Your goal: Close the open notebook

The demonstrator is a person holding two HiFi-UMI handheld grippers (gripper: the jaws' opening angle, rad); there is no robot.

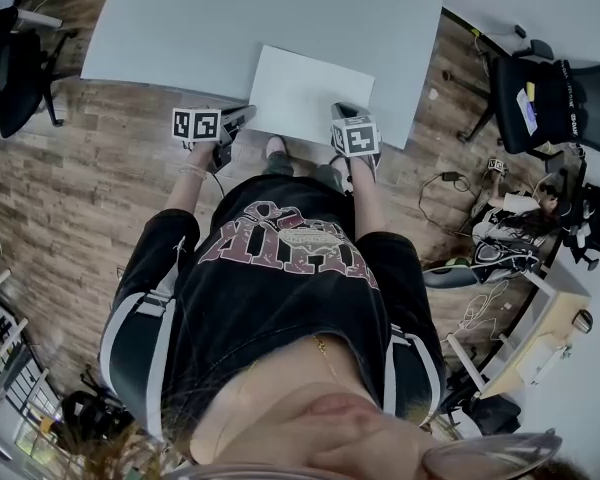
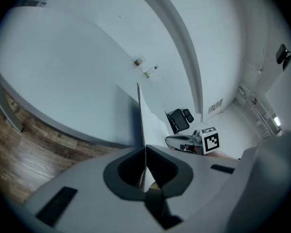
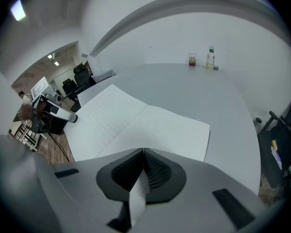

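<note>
step in hand: start of the close. the notebook (image 1: 305,93) lies open and mostly flat at the near edge of the table (image 1: 180,28), right in front of the person. the left gripper (image 2: 144,152) has its jaws together on the left leaf. in the left gripper view the sheet stands edge-on and runs straight up out of the jaws, so i judge that side is lifted off the table. the right gripper (image 3: 143,152) is at the near right corner, jaws closed on a white strip of paper that looks like the near edge of the right-hand page. can't tell how many sheets either one has.

next move, my guess: swing the left leaf up and over the spine onto the right half. that needs the right gripper to let go and get out of the way, or the leaf lands on it. thin paper, so it could bend or slip from the pinch.

surface: plain pale grey tabletop, smooth. a small bottle (image 3: 211,58) and a jar (image 3: 192,59) stand at the far edge, well apart from the notebook.

room: wood-look floor (image 1: 70,168), white walls, black office chair (image 1: 550,103) off to the right, cables and gear on the floor near it, another desk beyond.
</note>
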